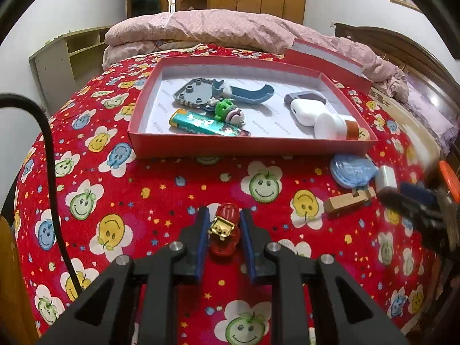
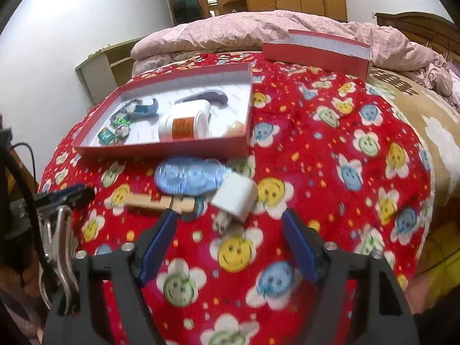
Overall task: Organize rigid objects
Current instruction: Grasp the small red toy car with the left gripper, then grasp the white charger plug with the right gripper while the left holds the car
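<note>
My left gripper (image 1: 224, 211) is shut on a small red toy car (image 1: 225, 230) with a gold front, held above the flowered red bedspread (image 1: 172, 189). Ahead lies a shallow red box (image 1: 244, 146) holding a green tube, a grey plate, a blue curved piece, a green figure, a white case and a white bottle (image 1: 333, 125). My right gripper (image 2: 229, 215) stands open. A white charger plug (image 2: 235, 198) lies just past its fingertips, its prongs reaching in between them, with no pad touching it. Beside the plug lie a wooden block piece (image 2: 161, 202) and a blue round packet (image 2: 187, 176).
The box's red lid (image 2: 313, 51) lies at the back right against a folded pink quilt (image 2: 244, 28). The bed's right side drops off beyond a tan blanket (image 2: 431, 120). A black cable (image 1: 51, 172) hangs at the left. Wooden wardrobes and a low shelf stand behind.
</note>
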A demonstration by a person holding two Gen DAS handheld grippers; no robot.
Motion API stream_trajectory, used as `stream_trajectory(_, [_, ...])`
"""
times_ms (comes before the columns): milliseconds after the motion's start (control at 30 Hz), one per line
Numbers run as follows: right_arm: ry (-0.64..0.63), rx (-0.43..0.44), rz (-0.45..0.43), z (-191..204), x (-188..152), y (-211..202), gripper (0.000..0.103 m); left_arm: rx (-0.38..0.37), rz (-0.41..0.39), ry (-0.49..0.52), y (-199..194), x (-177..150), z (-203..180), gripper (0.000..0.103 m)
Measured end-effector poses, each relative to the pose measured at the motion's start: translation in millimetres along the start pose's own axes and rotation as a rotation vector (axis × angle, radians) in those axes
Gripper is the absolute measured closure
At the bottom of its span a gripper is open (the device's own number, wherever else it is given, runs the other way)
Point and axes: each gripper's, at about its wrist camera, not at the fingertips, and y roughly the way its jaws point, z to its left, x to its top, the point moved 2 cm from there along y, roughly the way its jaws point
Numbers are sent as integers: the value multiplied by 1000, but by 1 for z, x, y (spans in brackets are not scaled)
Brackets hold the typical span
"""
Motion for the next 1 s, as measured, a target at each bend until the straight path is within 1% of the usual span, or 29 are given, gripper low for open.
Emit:
stream_trajectory(33, [4, -3, 5, 1, 3, 4, 34, -6, -2, -9, 0, 0, 1, 81])
stream_trajectory(133, [12, -21, 34, 1, 6, 15, 50, -22, -4, -35, 0, 0, 5, 81])
stream_trajectory(233, [46, -9, 30, -5, 7, 18, 53, -43, -11, -53, -1, -1, 8, 81])
stream_trajectory(267, [44, -21, 32, -5, 7, 18, 59, -46, -14, -57, -1, -1, 9, 81])
stream_trajectory(300, [31, -45, 36, -4, 6, 19, 61, -47, -14, -60, -1, -1, 9, 81])
stream_trajectory(433, [-33, -116, 25, 6, 3, 21, 61, -26, -24, -55, -2, -1, 5, 81])
stream_trajectory(500, [-45, -132, 27, 8, 2, 22, 61, -19, -28, -55, -1, -1, 4, 81])
stream_trajectory(733, [-28, -143, 37, 8, 4, 23, 61, -39, -23, -84, -2, -3, 7, 81])
stream_trajectory(1000, [-25, -145, 28, 6, 4, 24, 60, -33, -19, -81, -4, -5, 7, 81])
